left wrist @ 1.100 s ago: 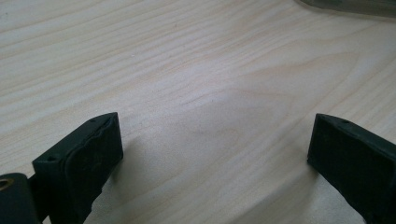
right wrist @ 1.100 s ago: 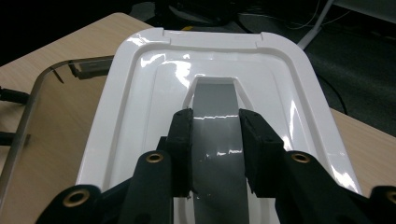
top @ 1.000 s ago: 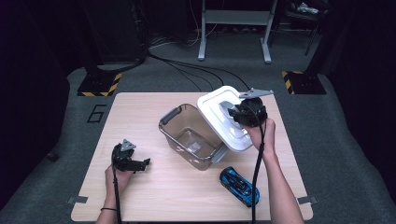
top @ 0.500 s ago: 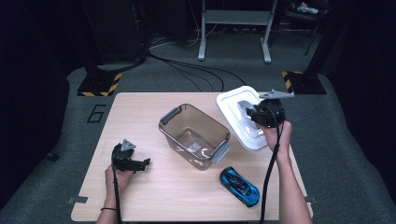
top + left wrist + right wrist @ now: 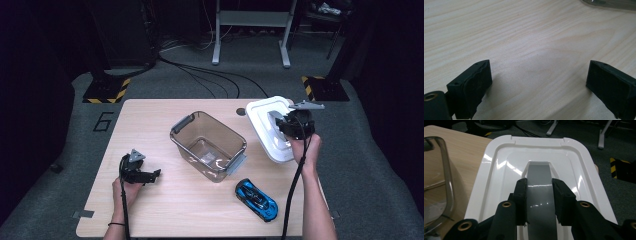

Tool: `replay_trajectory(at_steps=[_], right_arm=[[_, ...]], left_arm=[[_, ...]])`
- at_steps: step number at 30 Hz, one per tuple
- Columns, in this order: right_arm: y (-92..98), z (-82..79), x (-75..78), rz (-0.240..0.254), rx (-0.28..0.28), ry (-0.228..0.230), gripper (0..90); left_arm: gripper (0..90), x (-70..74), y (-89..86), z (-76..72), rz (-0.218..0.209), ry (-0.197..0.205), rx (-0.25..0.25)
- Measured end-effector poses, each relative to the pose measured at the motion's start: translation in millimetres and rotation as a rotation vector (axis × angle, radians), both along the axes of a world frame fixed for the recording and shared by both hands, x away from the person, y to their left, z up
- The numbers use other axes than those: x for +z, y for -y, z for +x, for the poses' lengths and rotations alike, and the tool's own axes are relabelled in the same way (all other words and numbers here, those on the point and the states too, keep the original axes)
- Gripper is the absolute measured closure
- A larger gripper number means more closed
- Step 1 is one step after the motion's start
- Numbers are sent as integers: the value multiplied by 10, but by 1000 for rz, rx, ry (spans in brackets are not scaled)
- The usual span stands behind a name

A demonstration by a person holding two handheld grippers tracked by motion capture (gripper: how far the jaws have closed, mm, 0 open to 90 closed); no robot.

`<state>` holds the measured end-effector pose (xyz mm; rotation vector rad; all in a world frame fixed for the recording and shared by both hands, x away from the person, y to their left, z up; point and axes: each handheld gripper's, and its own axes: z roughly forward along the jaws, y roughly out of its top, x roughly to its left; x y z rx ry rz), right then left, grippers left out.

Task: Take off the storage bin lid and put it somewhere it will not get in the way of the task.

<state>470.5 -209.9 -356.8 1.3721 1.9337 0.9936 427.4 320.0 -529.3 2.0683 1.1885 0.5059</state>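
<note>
While my right gripper (image 5: 539, 197) clamps the grey handle (image 5: 539, 192) of the white lid (image 5: 267, 125), that lid sits at the right of the high view, beside the clear bin (image 5: 210, 145). It is glossy, rectangular, round-cornered, with a raised rim. My left gripper (image 5: 539, 80) rests wide open above bare table (image 5: 529, 35).

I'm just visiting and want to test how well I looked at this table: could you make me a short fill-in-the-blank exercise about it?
1. The right gripper is shut on the grey handle of the ____ lid.
2. The toy car on the table is ____ in colour.
3. The clear bin stands in the table's middle with its top ____.
4. The left gripper has its jaws ____ above bare wood.

Missing words: white; blue; open; open
</note>
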Motion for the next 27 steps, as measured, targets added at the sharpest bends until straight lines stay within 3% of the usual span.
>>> replay_trajectory(at_steps=[18, 27], right_arm=[[192, 100, -439, -17, -112, -79, 668], [219, 156, -653, -14, -134, -113, 668]], left_arm=[[61, 1, 1, -2, 1, 0, 0], [62, 0, 3, -3, -1, -1, 2]])
